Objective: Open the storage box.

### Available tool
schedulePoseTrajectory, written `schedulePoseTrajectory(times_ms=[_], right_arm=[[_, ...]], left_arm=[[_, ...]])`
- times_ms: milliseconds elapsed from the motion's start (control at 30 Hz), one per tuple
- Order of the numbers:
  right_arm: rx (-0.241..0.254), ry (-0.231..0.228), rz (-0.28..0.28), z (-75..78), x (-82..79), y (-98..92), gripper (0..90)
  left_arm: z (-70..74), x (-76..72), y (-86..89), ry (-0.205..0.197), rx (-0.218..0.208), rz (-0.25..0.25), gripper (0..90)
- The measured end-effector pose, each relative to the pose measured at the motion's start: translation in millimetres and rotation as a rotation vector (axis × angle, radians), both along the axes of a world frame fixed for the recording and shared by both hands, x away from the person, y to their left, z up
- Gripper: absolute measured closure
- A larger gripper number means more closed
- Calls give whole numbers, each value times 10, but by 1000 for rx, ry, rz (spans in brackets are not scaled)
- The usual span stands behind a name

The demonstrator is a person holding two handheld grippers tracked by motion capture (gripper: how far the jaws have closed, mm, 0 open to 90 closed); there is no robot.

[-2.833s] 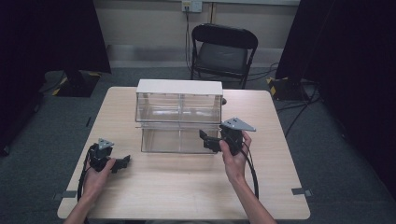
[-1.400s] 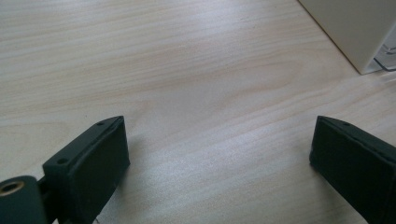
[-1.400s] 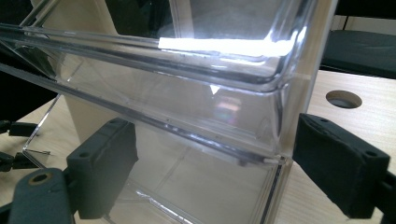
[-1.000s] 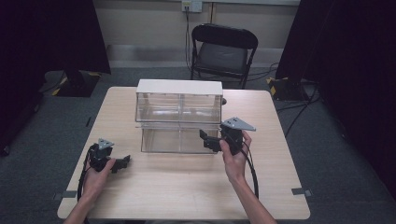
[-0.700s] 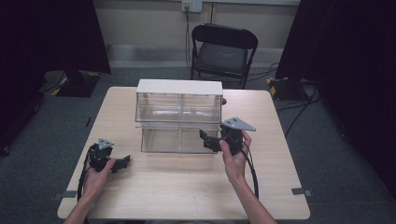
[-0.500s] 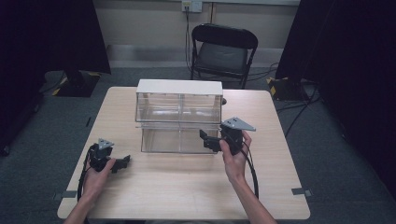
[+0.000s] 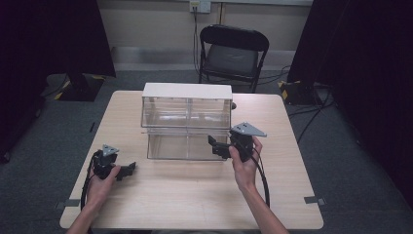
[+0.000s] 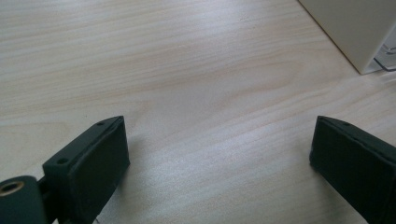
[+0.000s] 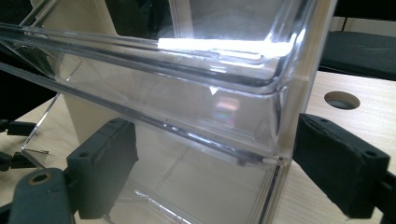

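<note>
A clear plastic drawer cabinet [image 7: 186, 105] with a white top stands mid-table. Its lower drawer [image 7: 182, 146] is pulled out toward me. My right gripper [image 7: 214, 146] is held at that drawer's front right corner. In the right gripper view the gripper [image 9: 219, 163] is open, its jaws wide apart on either side of the drawer's clear right wall [image 9: 275, 116], touching nothing. My left gripper [image 7: 129, 169] rests low on the table [image 7: 195, 195] at the front left. It is open [image 8: 219, 154], with bare wood between its jaws and the cabinet's white side [image 8: 355, 28] farther off.
A black folding chair [image 7: 231, 53] stands beyond the table's far edge. A round cable hole [image 9: 342, 100] lies in the tabletop right of the cabinet. Dark curtains hang on both sides. Cables trail from both grippers toward me.
</note>
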State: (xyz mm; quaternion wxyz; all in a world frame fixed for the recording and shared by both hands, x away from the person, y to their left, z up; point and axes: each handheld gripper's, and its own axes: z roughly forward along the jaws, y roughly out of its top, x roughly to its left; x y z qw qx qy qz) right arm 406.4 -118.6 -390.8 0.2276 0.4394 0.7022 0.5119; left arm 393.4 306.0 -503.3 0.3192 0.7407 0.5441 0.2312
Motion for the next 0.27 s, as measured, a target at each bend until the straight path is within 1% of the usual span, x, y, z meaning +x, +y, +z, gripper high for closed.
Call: schedulePoseTrajectory(times_ms=[267], right_arm=[[-2,-4,3,0,6,-3,134]], left_arm=[[1,1,2,-1,2,-1,41]])
